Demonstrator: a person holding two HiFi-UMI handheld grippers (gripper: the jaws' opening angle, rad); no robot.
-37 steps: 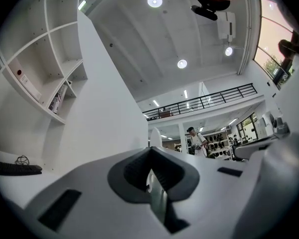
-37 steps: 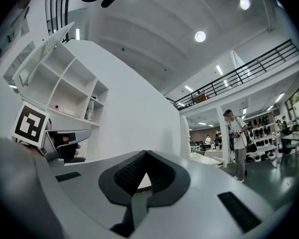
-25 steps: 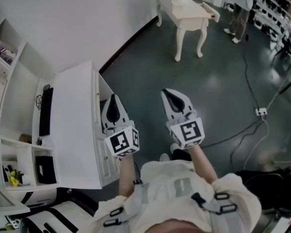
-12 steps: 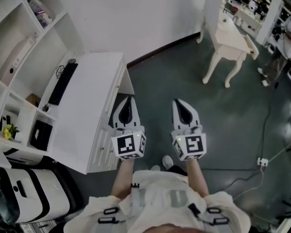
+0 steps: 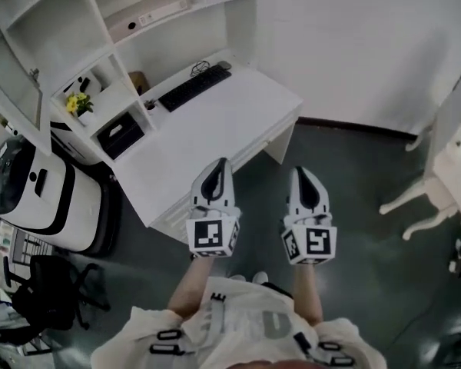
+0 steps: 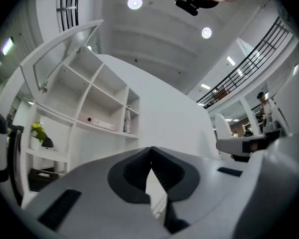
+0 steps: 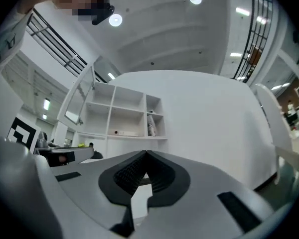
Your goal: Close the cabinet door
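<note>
Both clenched and empty, the left hand-held gripper and right hand-held gripper hover by the surface; the cabinet door hangs open.

L gripper & R gripper are pointing toward 12 o'clock, side by side, jaws pressing together w/ nothing btwn; forearms are extending fwd.

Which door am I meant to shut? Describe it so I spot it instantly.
Find the tall white shelf unit standing over the white desk. At its upper left corner, a white-framed cabinet door hangs swung outward. It is the only door; the compartments beside it are open shelves.
</note>
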